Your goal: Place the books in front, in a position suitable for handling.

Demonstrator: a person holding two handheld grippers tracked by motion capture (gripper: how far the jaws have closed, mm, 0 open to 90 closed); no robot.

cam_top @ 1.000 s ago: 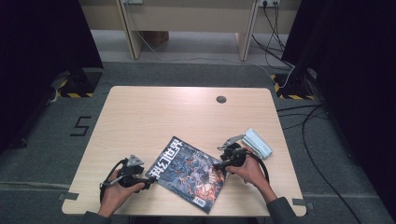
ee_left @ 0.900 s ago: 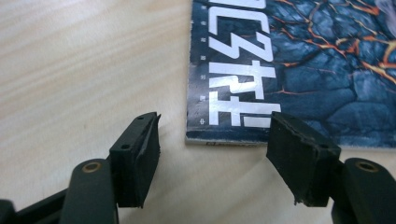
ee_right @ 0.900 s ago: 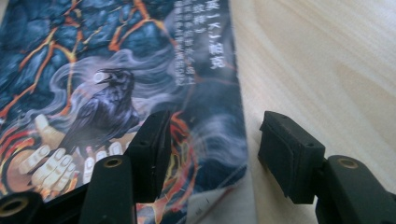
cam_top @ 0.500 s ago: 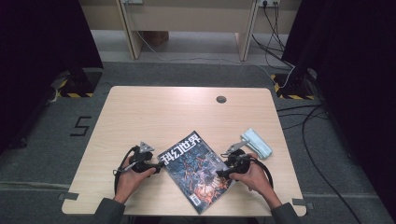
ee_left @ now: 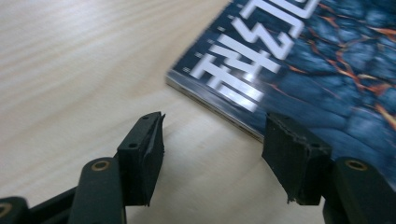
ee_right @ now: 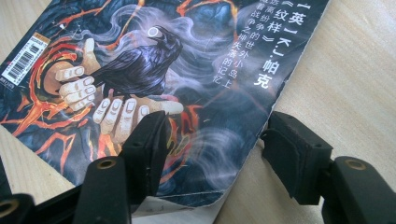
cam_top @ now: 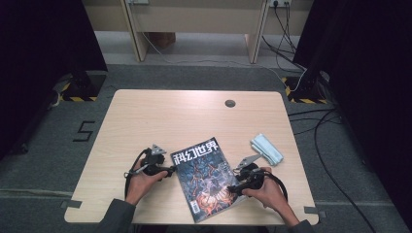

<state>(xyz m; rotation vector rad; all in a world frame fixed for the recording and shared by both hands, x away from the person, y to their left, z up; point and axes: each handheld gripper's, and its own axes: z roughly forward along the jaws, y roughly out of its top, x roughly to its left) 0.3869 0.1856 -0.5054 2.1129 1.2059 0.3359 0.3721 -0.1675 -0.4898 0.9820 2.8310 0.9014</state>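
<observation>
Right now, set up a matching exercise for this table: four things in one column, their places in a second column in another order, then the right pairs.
Things:
1. magazine
2. white folded cloth
3. left gripper
4. round hole in the table

Places:
A. near the table's far edge
B. at the magazine's left edge, jaws apart
C. flat on the table between the two grippers
D. beyond the right gripper, near the table's right side

Pairs: 1-C, 2-D, 3-B, 4-A
</observation>
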